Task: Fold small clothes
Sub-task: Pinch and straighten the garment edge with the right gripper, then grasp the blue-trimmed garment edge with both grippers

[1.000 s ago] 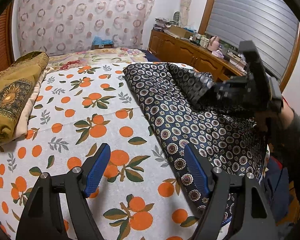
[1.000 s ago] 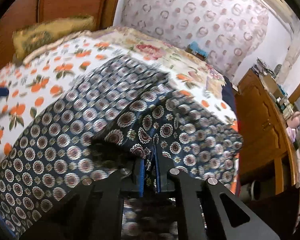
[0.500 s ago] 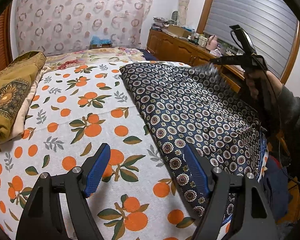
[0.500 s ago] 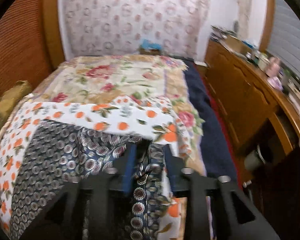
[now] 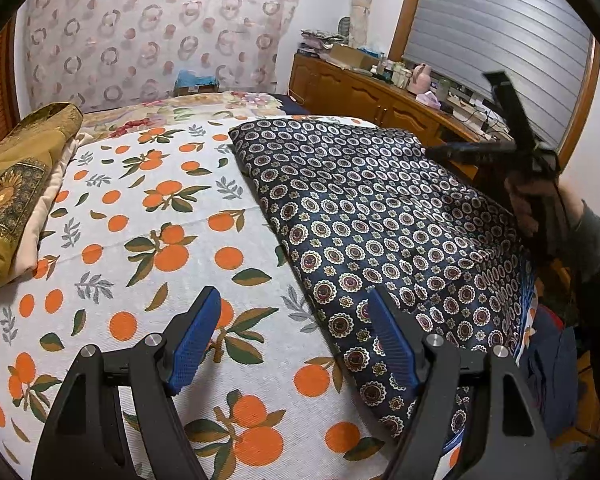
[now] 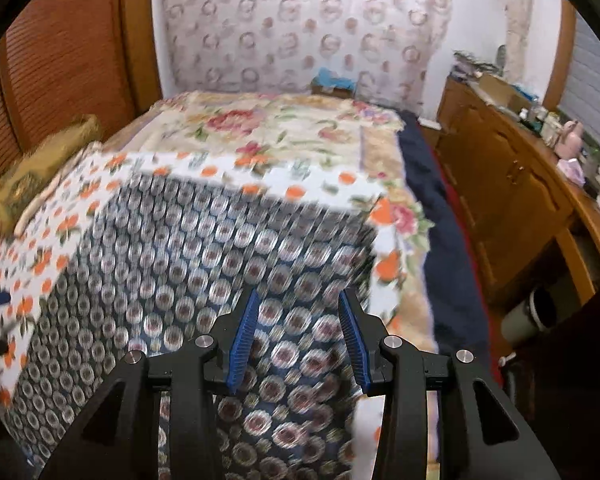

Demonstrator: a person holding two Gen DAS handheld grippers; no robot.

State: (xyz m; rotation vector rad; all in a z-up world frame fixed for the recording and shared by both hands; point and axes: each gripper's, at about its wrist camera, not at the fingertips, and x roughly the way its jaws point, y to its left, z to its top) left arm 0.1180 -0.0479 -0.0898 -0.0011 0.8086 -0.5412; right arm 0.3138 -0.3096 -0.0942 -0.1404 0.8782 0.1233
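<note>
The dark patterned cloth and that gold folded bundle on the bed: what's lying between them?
Only the orange-print sheet, bare in the left wrist view, separates the dark patterned cloth from the gold folded bundle.

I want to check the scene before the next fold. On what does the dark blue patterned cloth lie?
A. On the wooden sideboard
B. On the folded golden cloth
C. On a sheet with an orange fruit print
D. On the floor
C: the dark blue patterned cloth is spread flat on the orange-print sheet, apart from the folded golden cloth at the left edge.
</note>
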